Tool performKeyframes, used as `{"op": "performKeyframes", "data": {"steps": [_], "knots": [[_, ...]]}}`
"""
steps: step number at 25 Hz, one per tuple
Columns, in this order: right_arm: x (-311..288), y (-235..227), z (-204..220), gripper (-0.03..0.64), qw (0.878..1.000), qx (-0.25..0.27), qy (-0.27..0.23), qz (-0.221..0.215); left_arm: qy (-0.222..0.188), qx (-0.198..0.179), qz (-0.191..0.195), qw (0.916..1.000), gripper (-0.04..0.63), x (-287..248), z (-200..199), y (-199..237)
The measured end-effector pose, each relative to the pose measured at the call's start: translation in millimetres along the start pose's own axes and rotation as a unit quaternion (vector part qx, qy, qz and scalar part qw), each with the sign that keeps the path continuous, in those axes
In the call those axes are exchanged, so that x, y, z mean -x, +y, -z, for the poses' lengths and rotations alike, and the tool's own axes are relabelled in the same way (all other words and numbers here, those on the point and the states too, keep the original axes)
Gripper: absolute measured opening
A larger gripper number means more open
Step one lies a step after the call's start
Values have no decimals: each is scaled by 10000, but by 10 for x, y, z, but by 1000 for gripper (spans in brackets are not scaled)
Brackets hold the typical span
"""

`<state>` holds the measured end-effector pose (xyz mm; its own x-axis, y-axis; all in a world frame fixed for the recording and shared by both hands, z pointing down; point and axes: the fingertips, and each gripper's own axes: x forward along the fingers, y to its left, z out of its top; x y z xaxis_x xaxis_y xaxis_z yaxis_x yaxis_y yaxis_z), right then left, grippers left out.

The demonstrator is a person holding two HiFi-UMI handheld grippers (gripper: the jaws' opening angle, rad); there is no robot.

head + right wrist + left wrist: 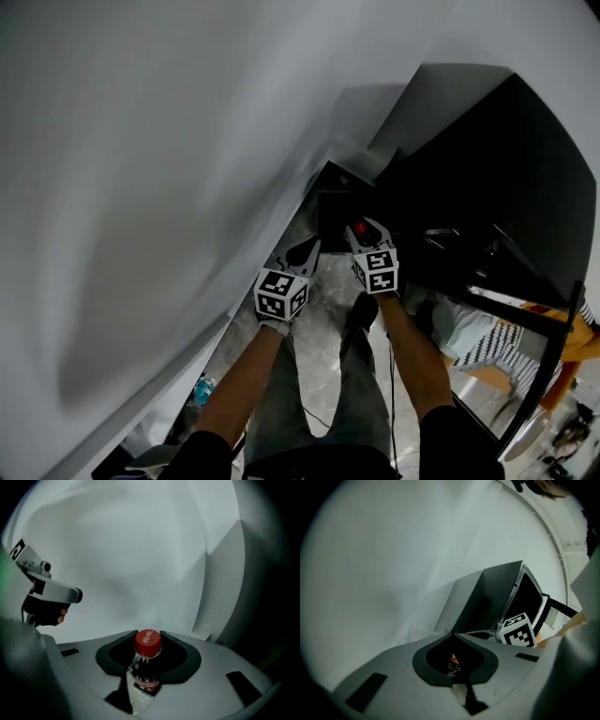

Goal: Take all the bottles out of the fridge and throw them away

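Presently, stock of the task at this moment:

- Right gripper (148, 635): clenched on a cola bottle (147, 667). Its red cap (148, 642) stands up between the jaw tips at lower centre of the right gripper view. In the head view the same cap shows as a red dot just right of centre.
- Left gripper (452, 634): jaw tips meet. A small red-and-glinting item (453, 663) sits in the hollow behind them, at lower centre of the left gripper view. It may be a second bottle, but it is too small to name with certainty.
- Dark box (334, 214): stands on the floor at centre frame of the head view, in the corner between the white wall (141, 187) and the large black cabinet (506, 178) at right. It is judged to be the bin, and both grippers hang just short of it and above it.
- Black cabinet: judged to be the fridge. Its inside shows in no view.
- Marble floor (319, 352): no bottle lies on it in the part shown.

Progress, as judged: one bottle for certain is out of the fridge and in hand, near the supposed bin but not yet dropped. The release is left to do, for the right gripper and probably the left too. Whether more bottles wait in the fridge cannot be told, so the remainder is open.
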<state>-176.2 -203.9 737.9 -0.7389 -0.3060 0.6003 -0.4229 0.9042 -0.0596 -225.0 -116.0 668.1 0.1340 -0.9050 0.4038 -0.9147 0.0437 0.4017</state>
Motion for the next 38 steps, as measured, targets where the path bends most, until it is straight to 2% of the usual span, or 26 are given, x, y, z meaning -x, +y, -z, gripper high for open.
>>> {"op": "performKeyframes", "data": {"steps": [8,13,28,32,38], "knots": [[-488,-71,1023,150,9989,-212,379,162,90,238,-16,9997,3,-276,953,418],[-692,-137,1420,150,9983,-249,474,220,218,251,74,9994,3,-443,1426,481],[-1626,-247,2574,150,9964,-376,702,297,152,86,258,9995,3,-1046,2283,916],[-1811,-293,2858,150,9944,-469,885,326,211,75,245,9994,3,-1104,2495,1019],[-2006,-310,3182,150,9905,-292,1305,318,235,141,143,9995,3,-1148,2649,1106]]}}
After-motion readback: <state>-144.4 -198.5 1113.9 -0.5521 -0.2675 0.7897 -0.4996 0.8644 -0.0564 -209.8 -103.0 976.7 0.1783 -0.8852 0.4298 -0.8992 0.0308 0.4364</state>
